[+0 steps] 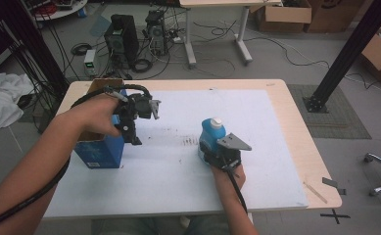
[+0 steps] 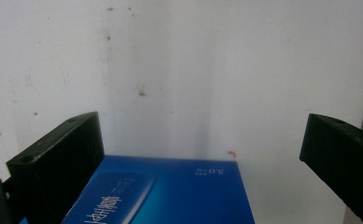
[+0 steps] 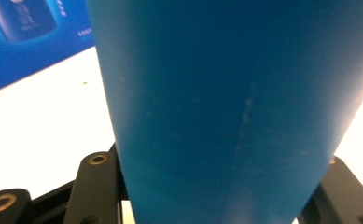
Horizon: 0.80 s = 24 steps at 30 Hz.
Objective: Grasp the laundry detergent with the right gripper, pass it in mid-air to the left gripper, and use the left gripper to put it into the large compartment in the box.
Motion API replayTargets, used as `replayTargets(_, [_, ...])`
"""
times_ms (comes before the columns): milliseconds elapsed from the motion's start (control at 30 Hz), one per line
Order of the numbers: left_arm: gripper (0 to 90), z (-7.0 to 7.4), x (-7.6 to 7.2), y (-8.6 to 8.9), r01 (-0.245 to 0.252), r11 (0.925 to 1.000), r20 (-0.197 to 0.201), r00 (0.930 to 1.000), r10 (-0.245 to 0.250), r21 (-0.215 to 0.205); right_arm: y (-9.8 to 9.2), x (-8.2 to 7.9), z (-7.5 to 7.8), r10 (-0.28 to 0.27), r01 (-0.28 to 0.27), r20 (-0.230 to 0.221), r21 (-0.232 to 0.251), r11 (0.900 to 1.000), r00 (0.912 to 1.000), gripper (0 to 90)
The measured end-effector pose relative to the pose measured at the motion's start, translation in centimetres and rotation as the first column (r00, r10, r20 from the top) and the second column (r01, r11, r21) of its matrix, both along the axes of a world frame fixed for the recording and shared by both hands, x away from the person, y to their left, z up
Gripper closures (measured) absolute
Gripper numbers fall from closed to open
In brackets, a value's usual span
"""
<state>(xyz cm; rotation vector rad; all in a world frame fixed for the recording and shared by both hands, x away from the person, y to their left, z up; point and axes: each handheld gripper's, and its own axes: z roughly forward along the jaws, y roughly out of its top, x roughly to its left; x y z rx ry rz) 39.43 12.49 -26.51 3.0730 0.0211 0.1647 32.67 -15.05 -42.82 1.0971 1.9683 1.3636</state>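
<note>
Looking down from the high view, you've got the blue bottle [image 1: 212, 134] standing upright on the white mat [image 1: 271, 147], and your right gripper [image 1: 217, 149] is pressed up against its near side. Well to the left of the bottle sits the open blue carton [image 1: 100, 149], cardboard flaps up, with your left gripper [image 1: 129, 128] hovering just above its right edge. The bottle's pale cap [image 1: 217, 121] is on.

Over to the left gripper view: your jaws stand wide apart with nothing between them but mat. The carton's glossy printed face [image 2: 170, 193] lies below and toward the left jaw, with the mat speckled with small marks.

Now the right gripper view: the bottle's smooth blue wall [image 3: 226, 107] sits right between your jaws, which hug it on both sides, so you appear clamped on the body. The carton [image 3: 25, 32] shows off beyond the bottle.

My read on handling: that plastic looks hard and slick, lightly scuffed, and tapering, so it could slide in the pads. Whether it's full or empty I can't tell, so treat it as heavy. Holding low on the wide body, where you are, seems the safest grip; the cap looks too small.
</note>
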Motion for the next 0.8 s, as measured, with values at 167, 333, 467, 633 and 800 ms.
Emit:
replayTargets(167, [0.1, 0.4, -0.1, -0.2, 0.006, 1.0000, 0.006, 1.0000, -0.006, -0.003, -1.3, 0.5, 1.3, 0.071, -0.071, 0.010, 0.004, 0.997, 0.9974, 45.1])
replayTargets(333, [0.1, 0.7, -0.4, -0.6, 0.024, 0.9997, 0.007, 0.9997, -0.024, -0.010, -2.1, 1.2, 2.9, 0.196, -0.196, 0.020, -0.004, 0.981, 0.9803, 45.2])
replayTargets(467, [0.1, 0.8, -0.7, -1.0, 0.033, 0.9994, 0.001, 0.9995, -0.033, -0.006, -2.3, 1.7, 3.7, 0.305, -0.305, 0.017, -0.009, 0.952, 0.9521, 45.2])
replayTargets(633, [0.1, 1.0, -1.1, -1.1, 0.038, 0.9993, -0.006, 0.9993, -0.038, 0.003, -2.3, 2.0, 4.0, 0.442, -0.442, 0.014, -0.004, 0.897, 0.8969, 45.2])
replayTargets(800, [0.1, 1.2, -1.8, -1.5, 0.047, 0.9989, -0.028, 0.9985, -0.047, 0.006, -1.3, 1.9, 4.0, 0.579, -0.578, 0.004, -0.037, 0.815, 0.8154, 45.0])
